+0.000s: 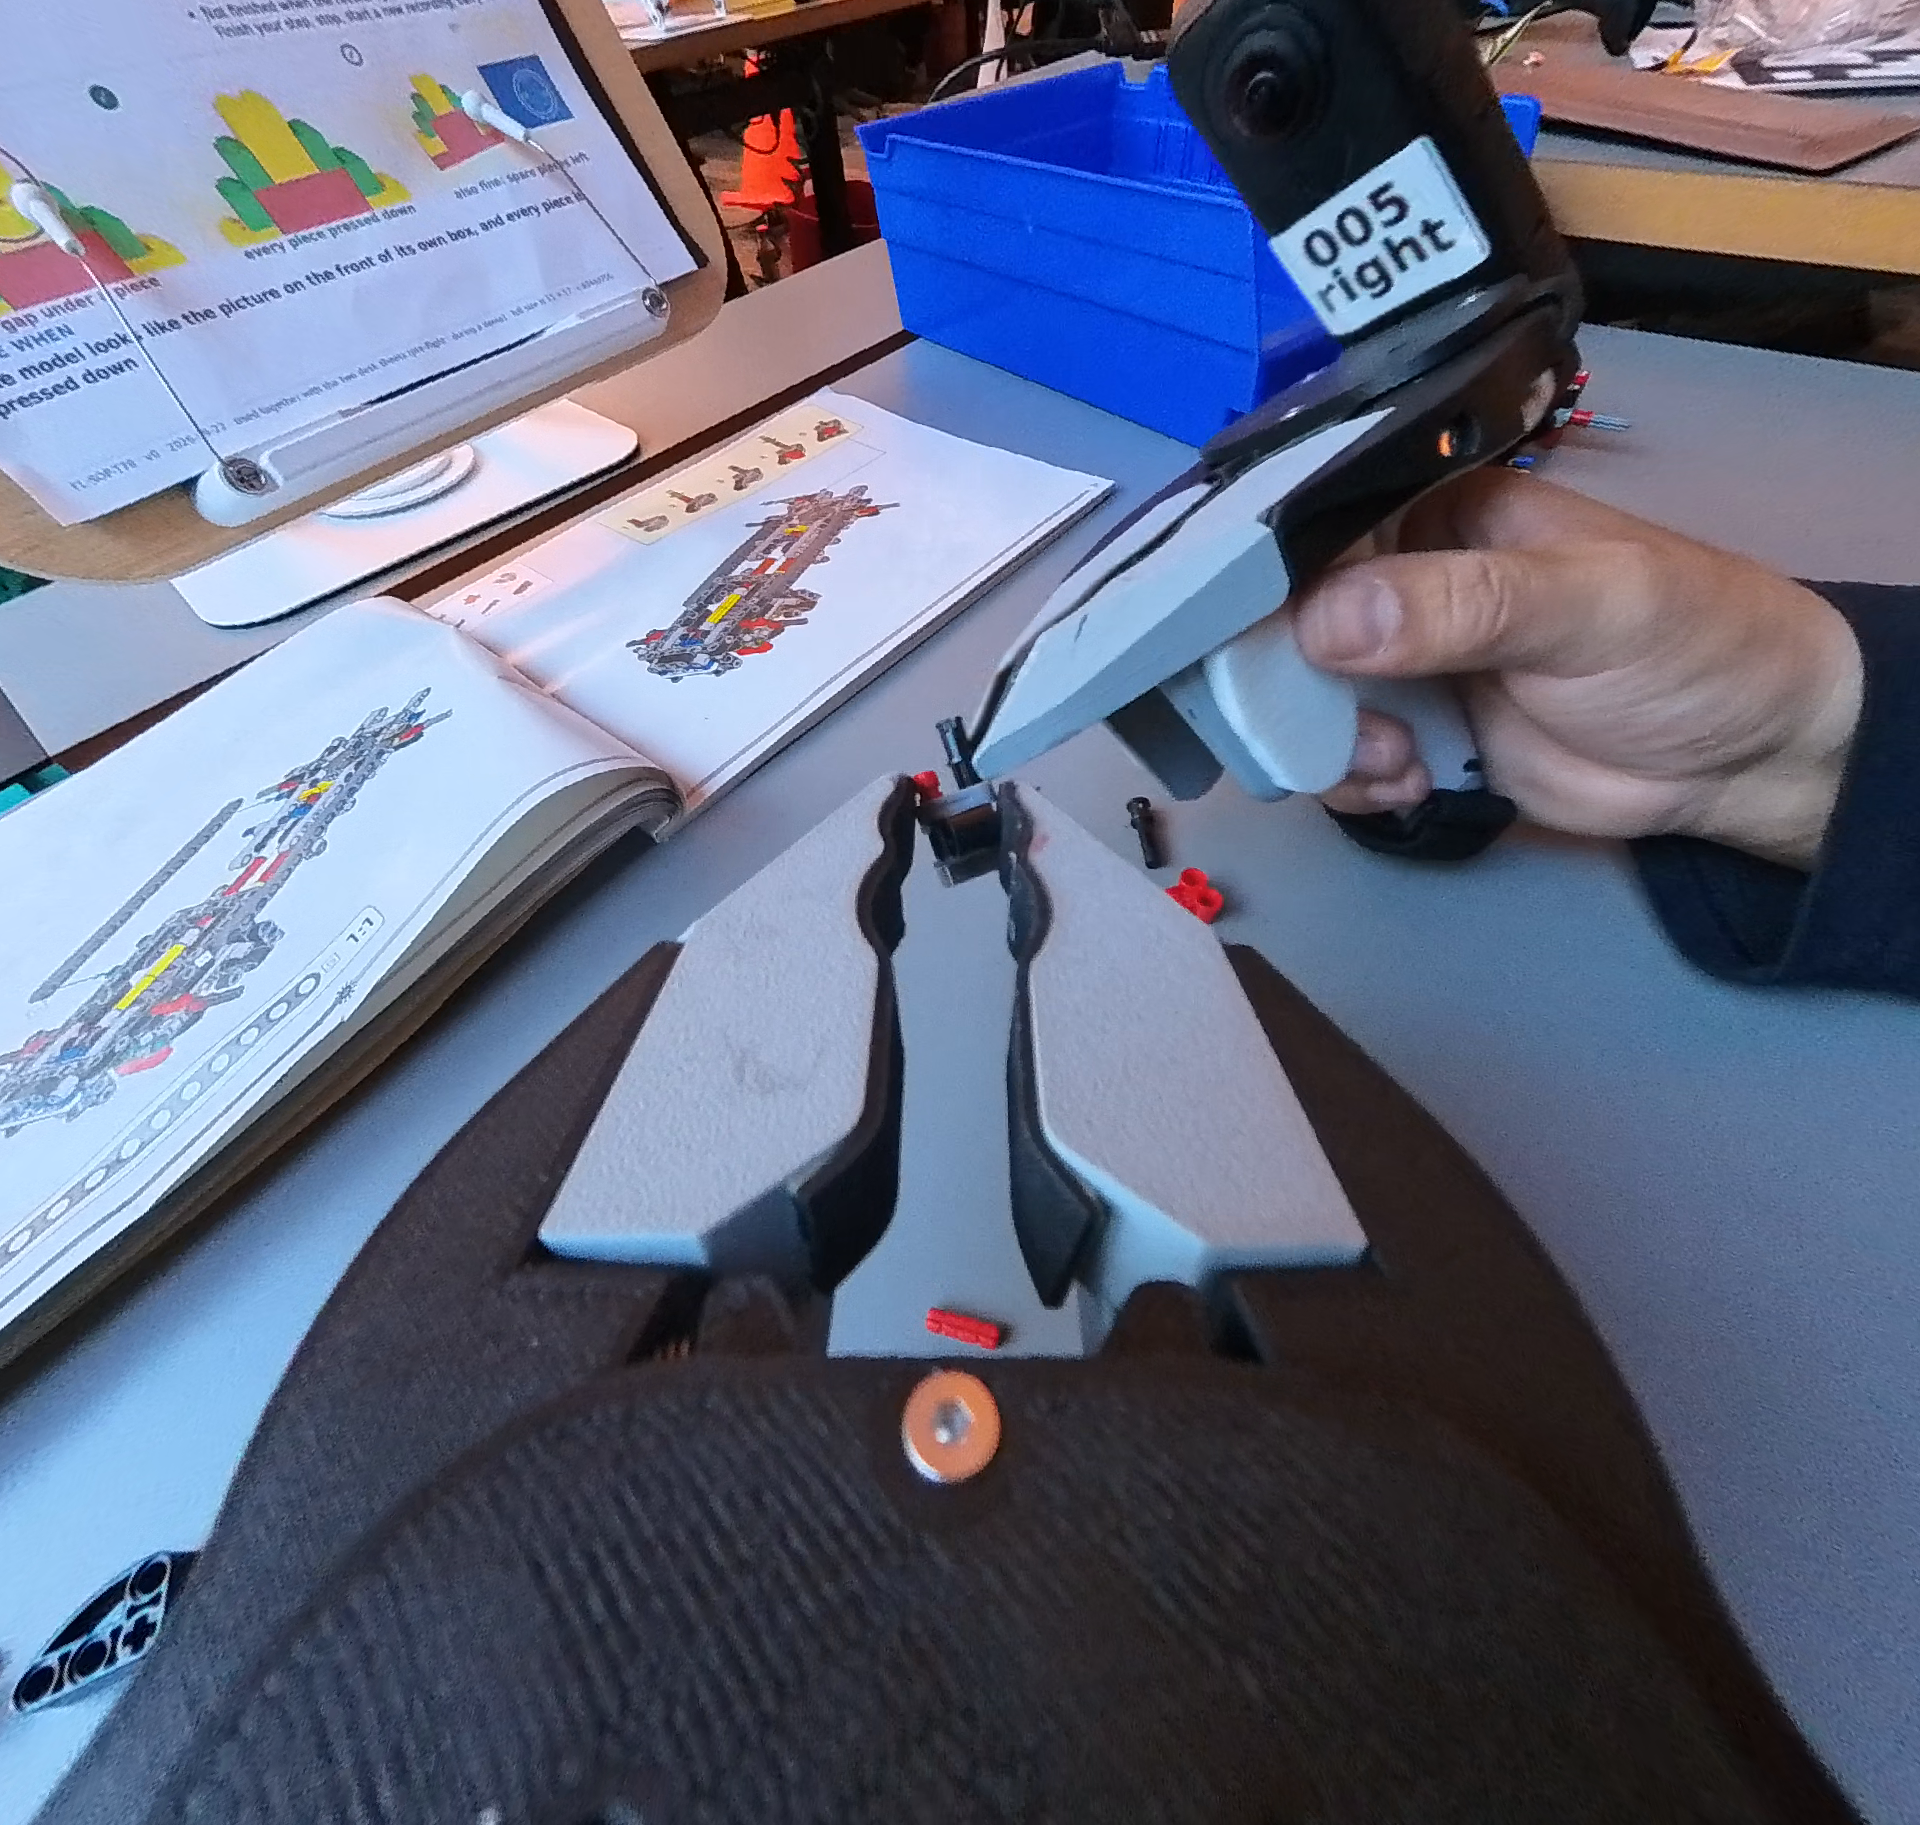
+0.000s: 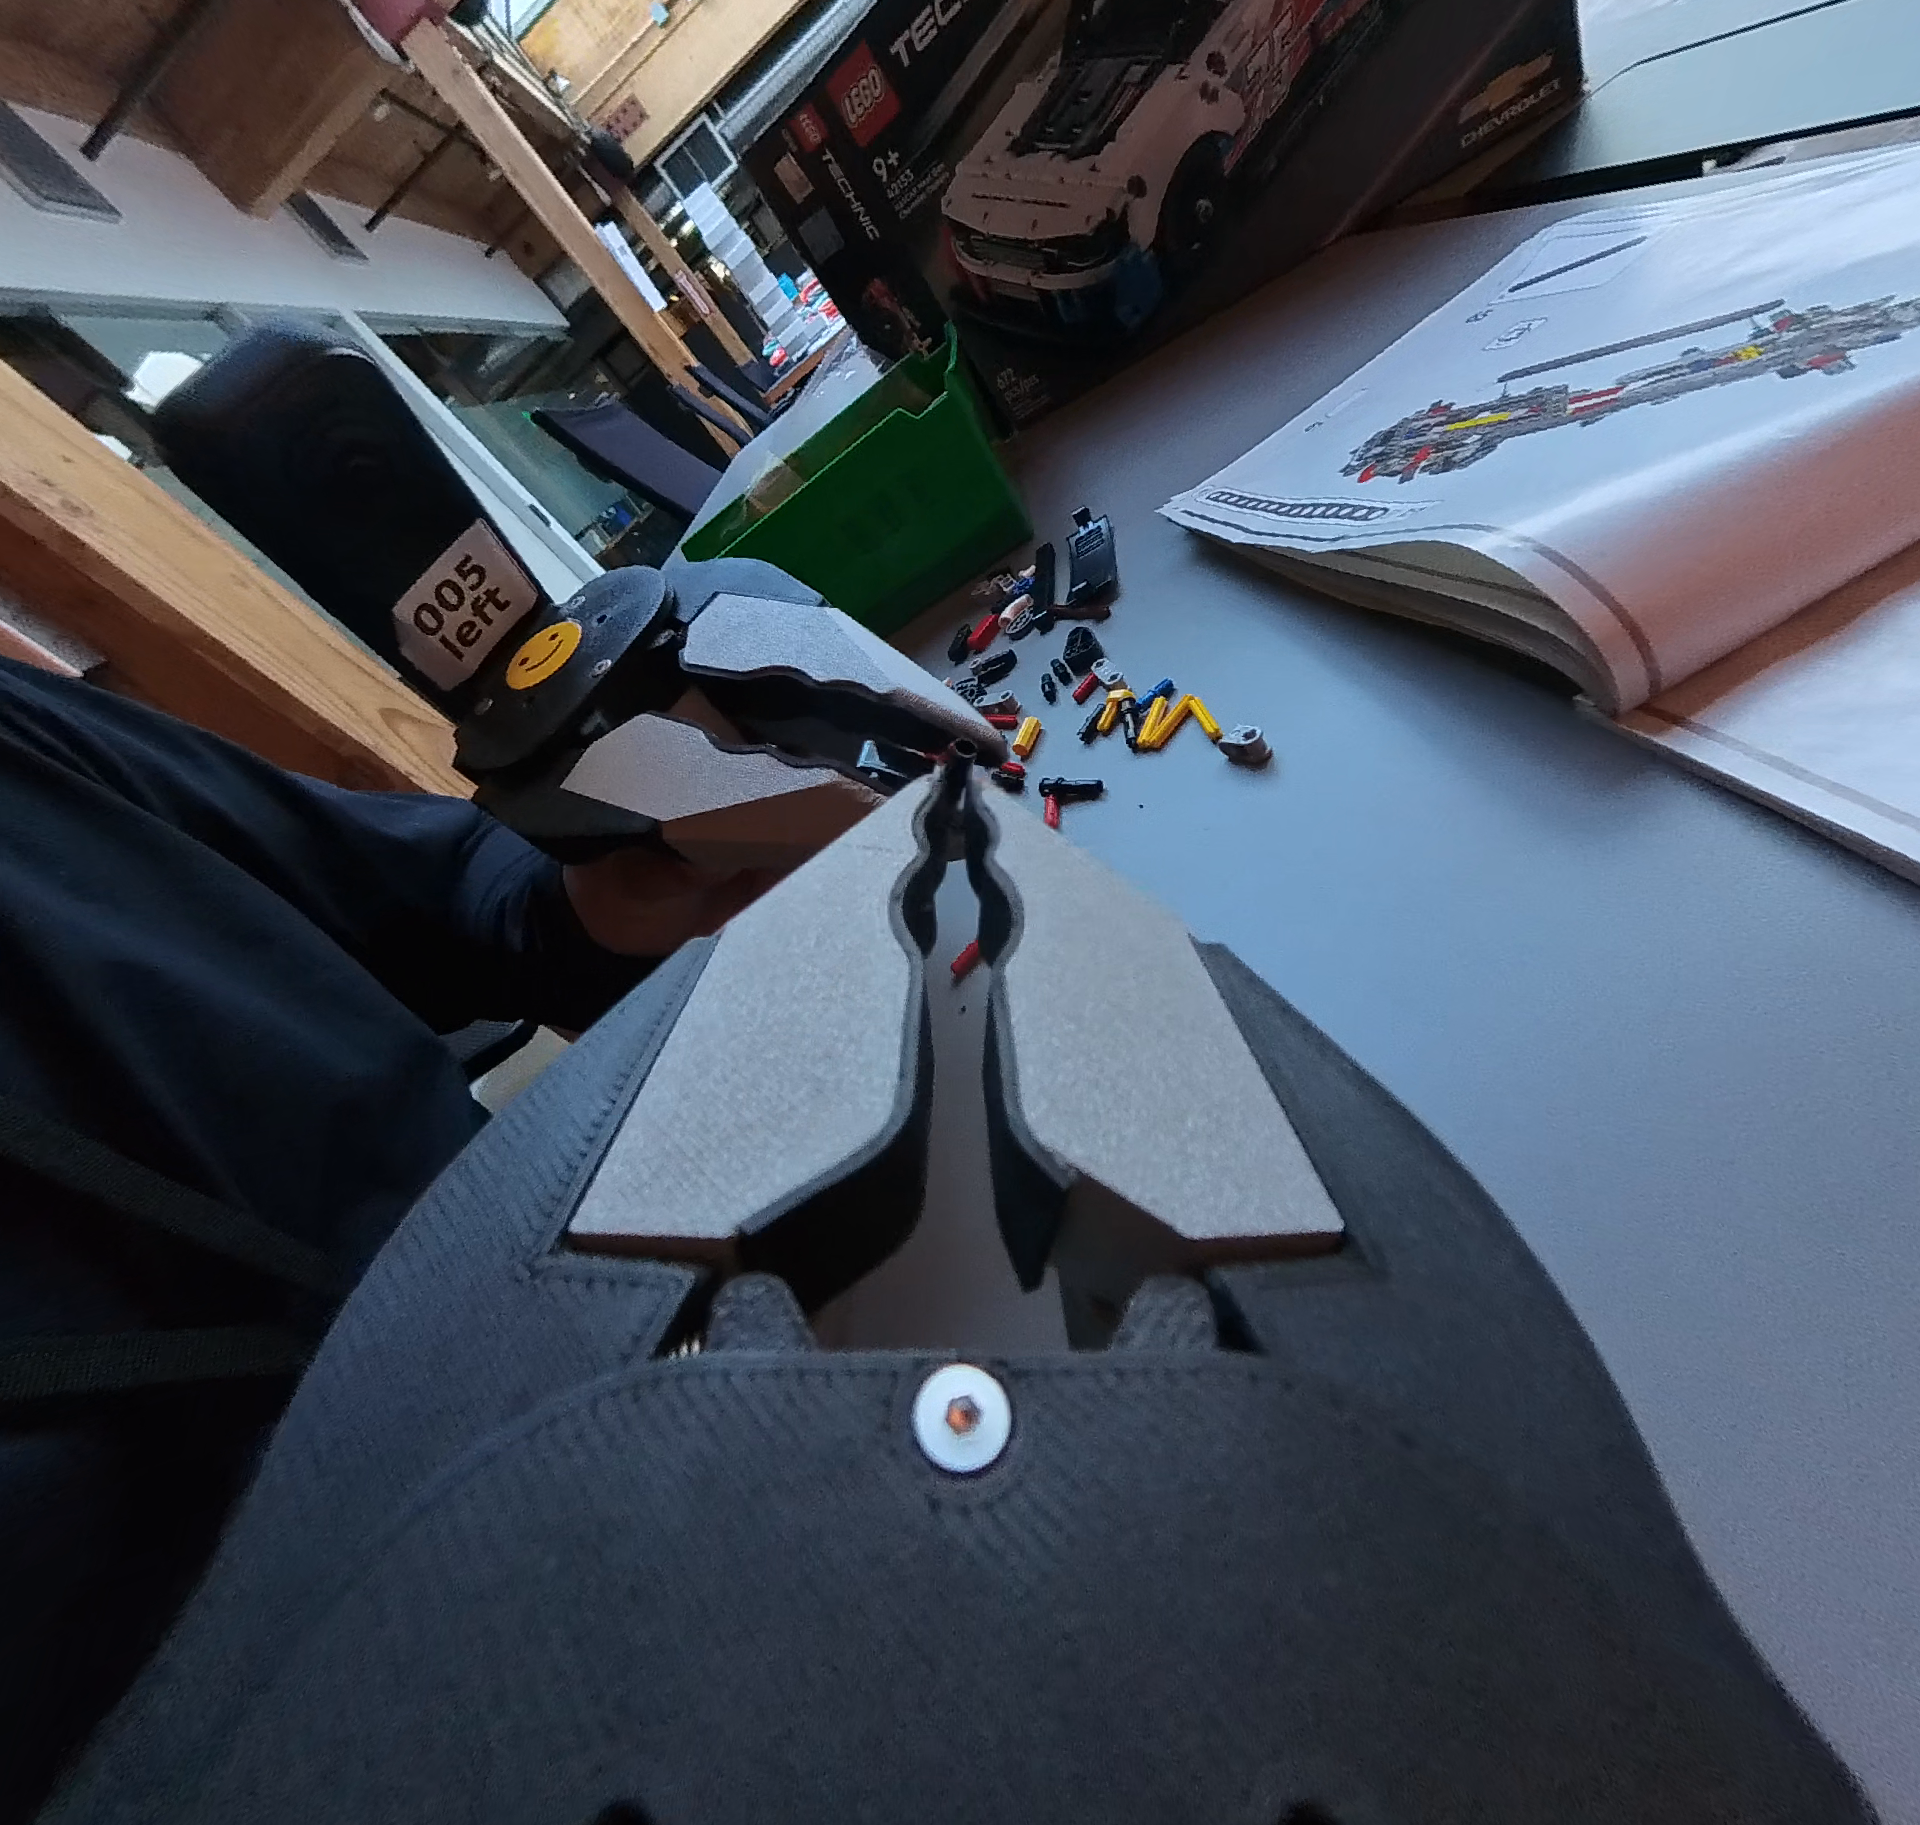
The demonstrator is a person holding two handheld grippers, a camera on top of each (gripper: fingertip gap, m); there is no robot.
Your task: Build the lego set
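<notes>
My left gripper (image 1: 956, 811) is shut on a small grey and black brick piece (image 1: 964, 837) with a red pin (image 1: 928, 786) on its upper left corner, held above the grey table (image 1: 1558, 1204). My right gripper (image 1: 977, 752), held by a hand, comes in from the right. It is shut on a short black pin (image 1: 951, 739) whose end is just above the held piece. In the right wrist view the black pin (image 2: 961, 755) sticks out past my right gripper's (image 2: 954, 788) closed tips, right at the tips of my left gripper (image 2: 935, 736).
A loose black pin (image 1: 1143, 830) and red connector (image 1: 1197, 892) lie right of the fingertips. An open instruction booklet (image 1: 312, 892), a document stand (image 1: 312, 165) and a blue bin (image 1: 1060, 237) stand behind. A pile of small pieces (image 2: 1091, 674), a green bin (image 2: 873, 508) and a set box (image 2: 1195, 134) are nearby. My left and right fingertips are right by each other.
</notes>
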